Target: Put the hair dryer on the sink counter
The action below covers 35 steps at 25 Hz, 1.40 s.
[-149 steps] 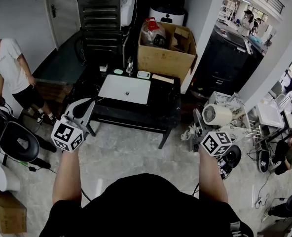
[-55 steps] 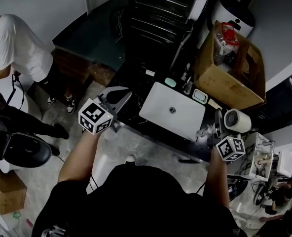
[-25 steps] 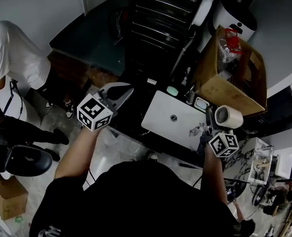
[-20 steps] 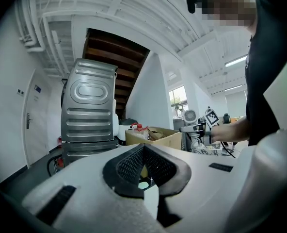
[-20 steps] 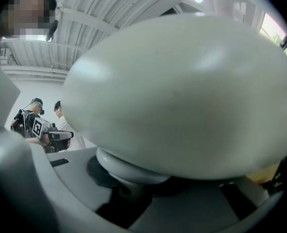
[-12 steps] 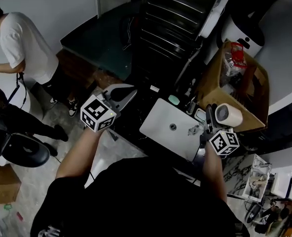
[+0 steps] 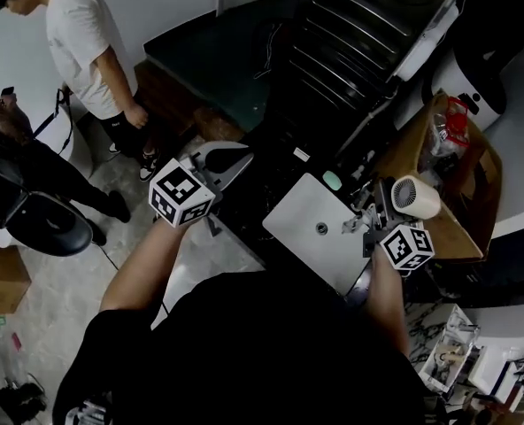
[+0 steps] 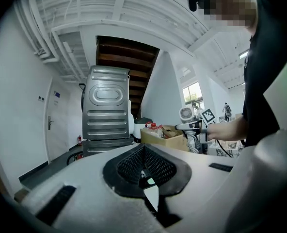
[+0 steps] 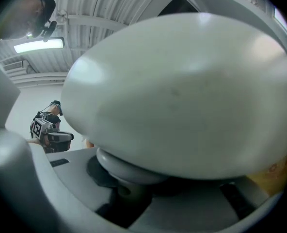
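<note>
At the far left of the head view a person in a white shirt (image 7: pixel 80 38) stands on the floor, and a black chair (image 7: pixel 45 224) is below this person. Next comes the left claw (image 7: pixel 235 156), held level over the left edge of the dark counter (image 7: pixel 284 171). In the left gripper view this claw (image 8: pixel 144 166) has its two jaws closed together, and nothing is between them. Behind the counter stands a grey ribbed machine (image 7: pixel 368 42). In the middle of the counter is a white basin (image 7: pixel 319 233), with a small green dish (image 7: pixel 332 181) just beside its far edge. To the right of the basin is the right claw (image 7: pixel 381 209). It holds the white hair dryer (image 7: pixel 414 197) by the handle. The dryer is in the air over the right end of the counter, between the basin and a cardboard box (image 7: pixel 474 175). In the right gripper view the round body of the dryer (image 9: pixel 182 91) fills nearly all the picture, and the jaws of the claw (image 9: pixel 134 188) are half closed around its handle.
</note>
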Each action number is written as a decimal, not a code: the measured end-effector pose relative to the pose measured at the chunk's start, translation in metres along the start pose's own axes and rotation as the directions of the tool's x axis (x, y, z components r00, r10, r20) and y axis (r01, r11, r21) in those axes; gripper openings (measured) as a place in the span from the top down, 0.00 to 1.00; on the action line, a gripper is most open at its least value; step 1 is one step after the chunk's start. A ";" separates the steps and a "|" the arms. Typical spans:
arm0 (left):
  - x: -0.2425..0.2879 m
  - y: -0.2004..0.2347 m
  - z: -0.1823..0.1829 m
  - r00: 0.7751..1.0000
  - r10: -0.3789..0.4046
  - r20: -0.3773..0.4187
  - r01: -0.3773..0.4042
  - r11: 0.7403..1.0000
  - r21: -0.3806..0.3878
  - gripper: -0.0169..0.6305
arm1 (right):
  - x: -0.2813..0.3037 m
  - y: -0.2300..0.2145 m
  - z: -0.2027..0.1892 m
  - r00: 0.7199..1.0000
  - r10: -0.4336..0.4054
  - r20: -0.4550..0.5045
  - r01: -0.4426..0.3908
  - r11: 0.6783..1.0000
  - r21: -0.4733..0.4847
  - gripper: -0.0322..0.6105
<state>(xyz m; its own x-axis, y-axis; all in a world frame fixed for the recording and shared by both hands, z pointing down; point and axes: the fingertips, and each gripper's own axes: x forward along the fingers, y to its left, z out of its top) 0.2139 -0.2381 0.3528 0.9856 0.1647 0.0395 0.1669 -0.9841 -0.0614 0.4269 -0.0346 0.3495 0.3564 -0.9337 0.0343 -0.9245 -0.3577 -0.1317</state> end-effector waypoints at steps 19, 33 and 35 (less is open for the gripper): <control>-0.095 0.026 -0.040 0.964 0.255 -0.080 -0.260 0.964 -0.061 0.95 | 0.111 0.085 -0.046 0.947 0.292 -0.132 -0.294 0.956 0.009 0.74; -0.164 0.034 -0.078 0.899 0.405 -0.166 -0.427 0.894 -0.137 0.95 | 0.173 0.130 -0.123 0.857 0.432 -0.281 -0.423 0.901 0.098 0.74; -0.174 0.033 -0.085 0.890 0.418 -0.181 -0.445 0.883 -0.148 0.95 | 0.179 0.137 -0.139 0.839 0.451 -0.304 -0.436 0.892 0.121 0.74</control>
<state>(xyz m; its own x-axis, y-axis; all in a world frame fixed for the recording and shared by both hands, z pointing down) 0.0453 -0.3050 0.4282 0.9418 -0.2774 0.1900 -0.2957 -0.9523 0.0754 0.3452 -0.2531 0.4755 -0.1590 -0.9494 0.2709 -0.9635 0.0894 -0.2523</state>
